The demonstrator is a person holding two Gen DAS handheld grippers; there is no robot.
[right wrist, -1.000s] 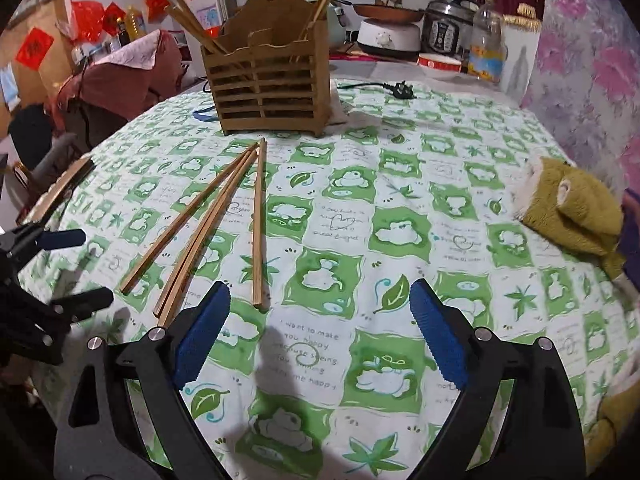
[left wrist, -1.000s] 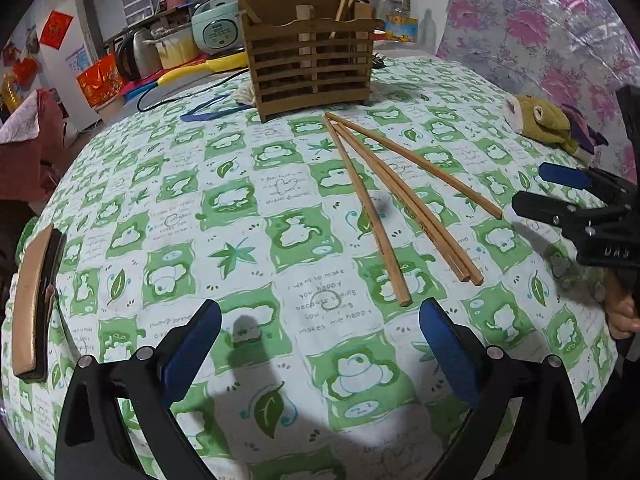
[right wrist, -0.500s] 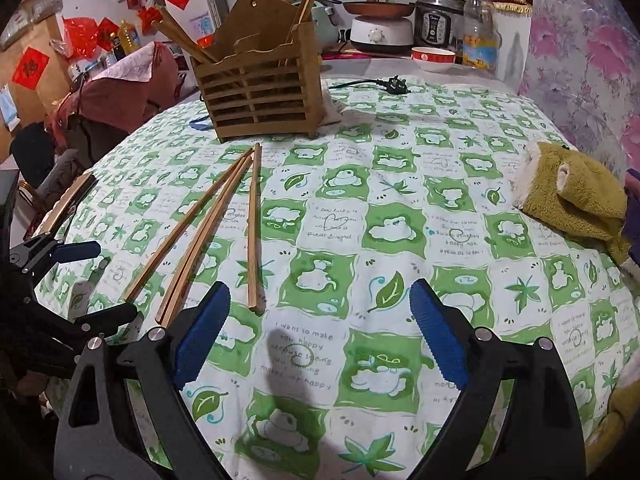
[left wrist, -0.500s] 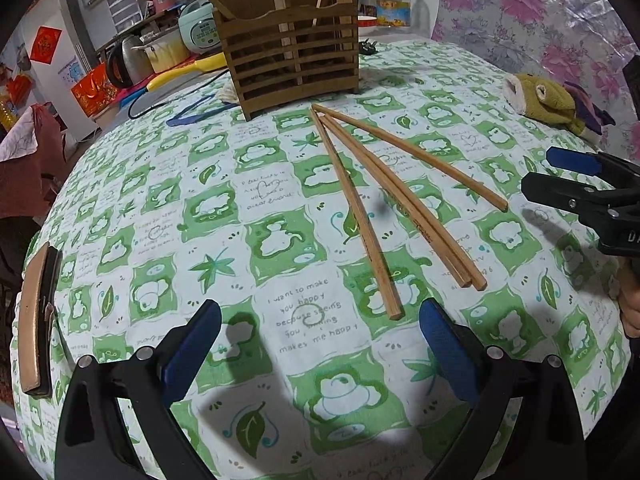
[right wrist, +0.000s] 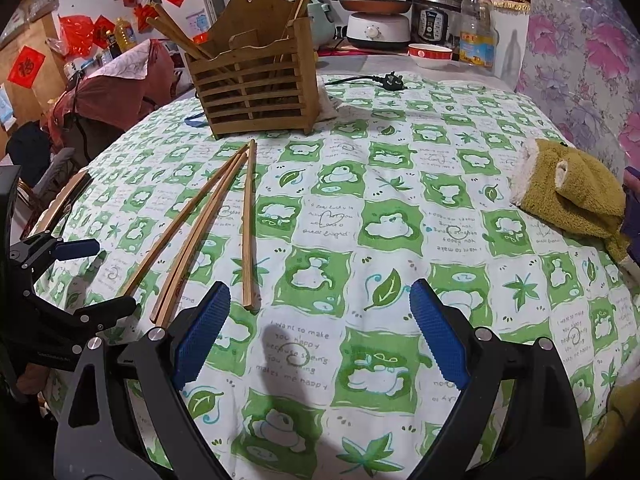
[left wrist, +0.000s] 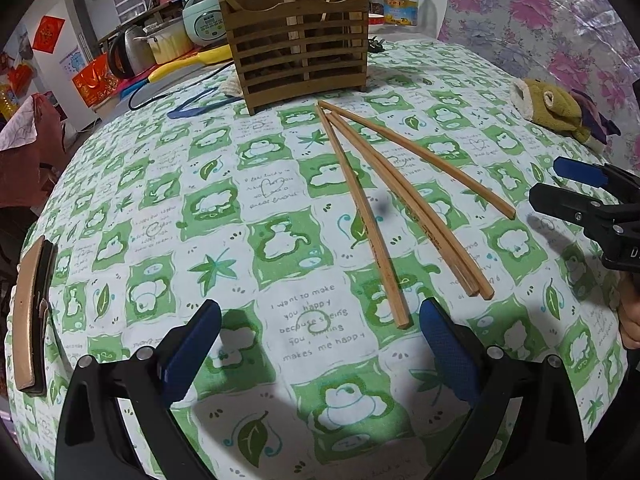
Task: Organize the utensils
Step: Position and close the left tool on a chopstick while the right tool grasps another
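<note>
Left wrist view, left gripper [left wrist: 320, 354] jaws spread wide, empty, above the green-patterned tablecloth [left wrist: 280, 208], four loose chopsticks [left wrist: 400, 200] fanned out ahead — far tips near the slatted wooden holder [left wrist: 300, 52], right gripper [right wrist: 320, 336] likewise open, holding nothing.

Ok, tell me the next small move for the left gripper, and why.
Probably ease the left gripper forward and down over the near end of the nearest chopstick. Its jaws are open and empty, that end lies just ahead between them, and the wooden holder stands beyond.
</note>
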